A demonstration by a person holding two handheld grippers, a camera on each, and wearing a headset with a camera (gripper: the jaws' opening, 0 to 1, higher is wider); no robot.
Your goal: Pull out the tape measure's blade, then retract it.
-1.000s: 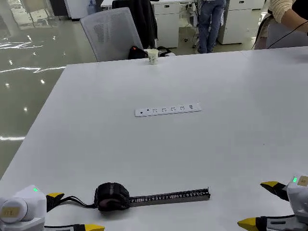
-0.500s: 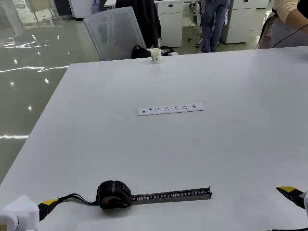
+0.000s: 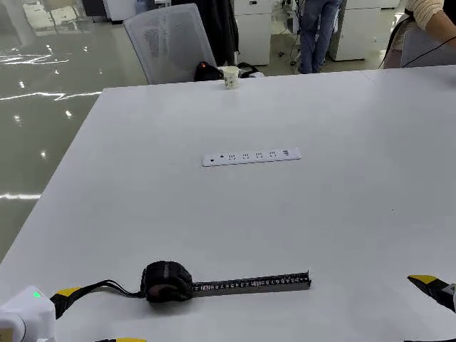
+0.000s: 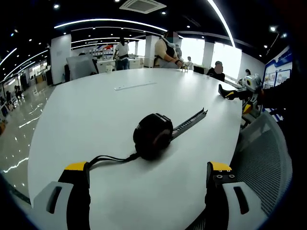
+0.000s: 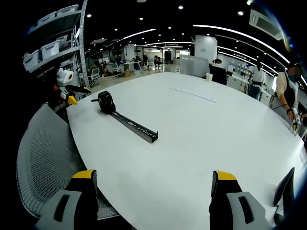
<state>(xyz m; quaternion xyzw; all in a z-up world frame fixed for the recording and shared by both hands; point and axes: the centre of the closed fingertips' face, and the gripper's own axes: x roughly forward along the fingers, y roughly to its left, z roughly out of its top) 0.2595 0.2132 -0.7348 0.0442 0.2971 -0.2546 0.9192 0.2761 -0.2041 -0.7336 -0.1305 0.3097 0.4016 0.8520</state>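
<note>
Tape measure (image 3: 167,281) lies lower left of head view on counter (image 3: 299,214), blade (image 3: 253,283) extended to the right. Left tongs (image 4: 147,168) and right tongs (image 5: 156,176) both wide, gripping nothing, clear of it.

- Bright, even ceiling light fills the head view; the broad white matte surface (image 3: 306,214) is sharp and almost shadowless.
- The glossy grey floor (image 3: 43,92) at the left carries streaky white glare.
- The black round-cased tape measure (image 3: 167,281) throws only a thin, soft shadow onto the surface.
- In the left gripper view, fisheye distortion bows the surface's edge. The long white ceiling light strips (image 4: 110,21) arc overhead, and the bright windows (image 4: 225,55) at the far side are washed out.
- In the right gripper view, small round ceiling lamps (image 5: 180,7) dot a dark ceiling, and the grey shelving rack (image 5: 62,43) near the edge leans and bends.
</note>
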